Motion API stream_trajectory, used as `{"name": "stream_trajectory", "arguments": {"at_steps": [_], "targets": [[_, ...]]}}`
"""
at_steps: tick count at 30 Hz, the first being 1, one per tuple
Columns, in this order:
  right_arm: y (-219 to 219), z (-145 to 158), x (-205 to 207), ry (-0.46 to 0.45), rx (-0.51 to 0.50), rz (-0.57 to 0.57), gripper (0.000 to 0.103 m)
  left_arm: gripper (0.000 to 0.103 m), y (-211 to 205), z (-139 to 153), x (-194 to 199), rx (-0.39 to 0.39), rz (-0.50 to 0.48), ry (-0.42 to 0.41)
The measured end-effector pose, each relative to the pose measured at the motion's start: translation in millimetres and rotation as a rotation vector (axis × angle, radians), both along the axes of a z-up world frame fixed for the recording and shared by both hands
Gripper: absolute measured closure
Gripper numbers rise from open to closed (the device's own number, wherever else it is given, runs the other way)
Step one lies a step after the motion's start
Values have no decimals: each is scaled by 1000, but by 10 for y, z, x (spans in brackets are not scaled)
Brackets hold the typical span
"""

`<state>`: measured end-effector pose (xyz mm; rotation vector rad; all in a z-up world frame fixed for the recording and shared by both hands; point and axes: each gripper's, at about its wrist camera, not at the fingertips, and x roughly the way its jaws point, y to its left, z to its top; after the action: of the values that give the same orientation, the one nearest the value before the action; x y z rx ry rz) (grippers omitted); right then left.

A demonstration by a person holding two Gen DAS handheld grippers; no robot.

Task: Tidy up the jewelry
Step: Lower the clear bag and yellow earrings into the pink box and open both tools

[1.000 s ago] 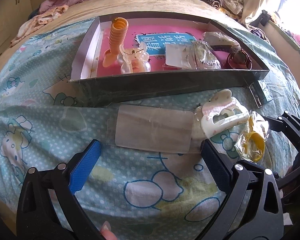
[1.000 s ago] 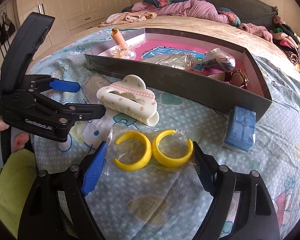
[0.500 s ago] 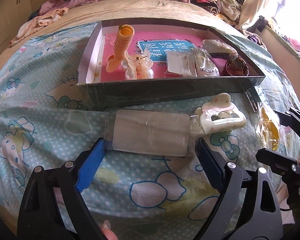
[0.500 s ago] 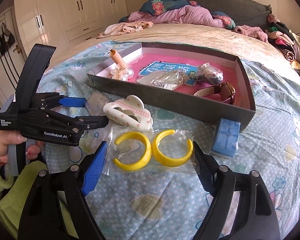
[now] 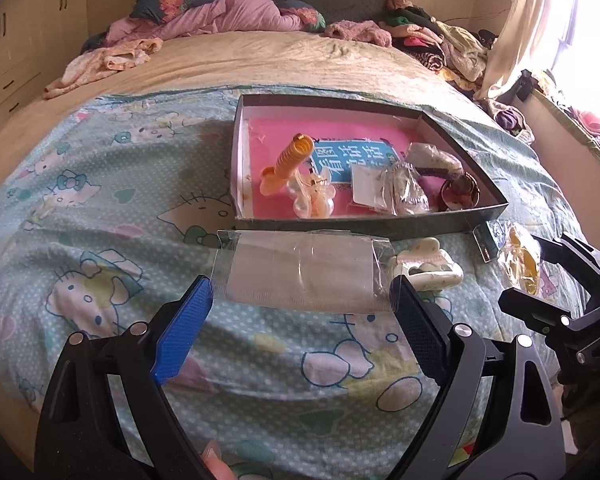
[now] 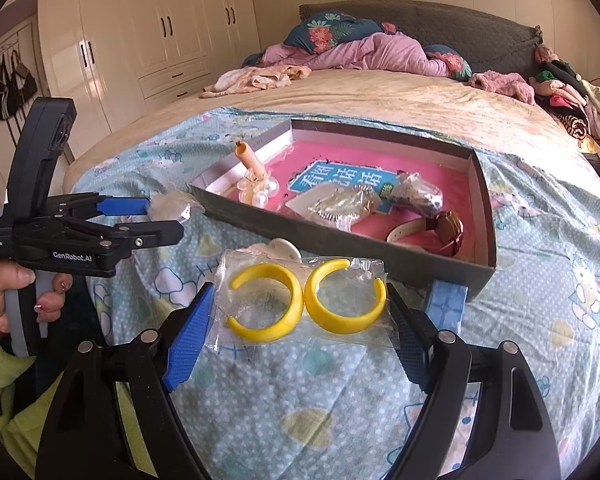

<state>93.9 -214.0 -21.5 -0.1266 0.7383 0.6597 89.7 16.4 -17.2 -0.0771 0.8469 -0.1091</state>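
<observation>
while both tools sit low over the hello kitty bedspread (image 5: 112,184), each one has a clear packet spanning the gap between its pads. left tool (image 5: 300,312) first: it is level, pointing up the bed toward the grey box (image 5: 420,229), and the flat clear sleeve (image 5: 300,276) sits squarely between the blue pad (image 5: 182,336) and the black one, its ends touching both, clamped across its width. from the right wrist view you see the person's left hand (image 6: 8,292) wrapped round the grip, painted nails showing, the left tool held sideways well above the spread.

right tool (image 6: 300,312) now: also level, nose toward the box, and the packet of yellow hoop earrings (image 6: 304,302) is pinched edge to edge between its pads, the two hoops side by side inside the plastic. it looks lifted off the bedspread.

just behind that packet peeks the cream hair claw (image 5: 426,268), lying on the spread near the box's front wall. a small blue box (image 6: 446,306) rests against the box's near corner. inside the grey box, on the pink lining: an orange spiral clip (image 5: 290,162), a pearly clip (image 5: 312,196), crinkled bags (image 6: 342,204) and a watch (image 6: 436,230).
</observation>
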Motion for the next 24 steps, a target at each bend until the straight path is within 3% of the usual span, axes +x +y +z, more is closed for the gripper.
{"name": "stream_trajectory", "arguments": {"at_steps": [11,24], "targets": [[12,190,75,-49,16,-10,23,20,71,259,38,-11,31,-59],[-98,395,217,-108,39,-42,23,20,-69,452,212,0,-6,-99]]}}
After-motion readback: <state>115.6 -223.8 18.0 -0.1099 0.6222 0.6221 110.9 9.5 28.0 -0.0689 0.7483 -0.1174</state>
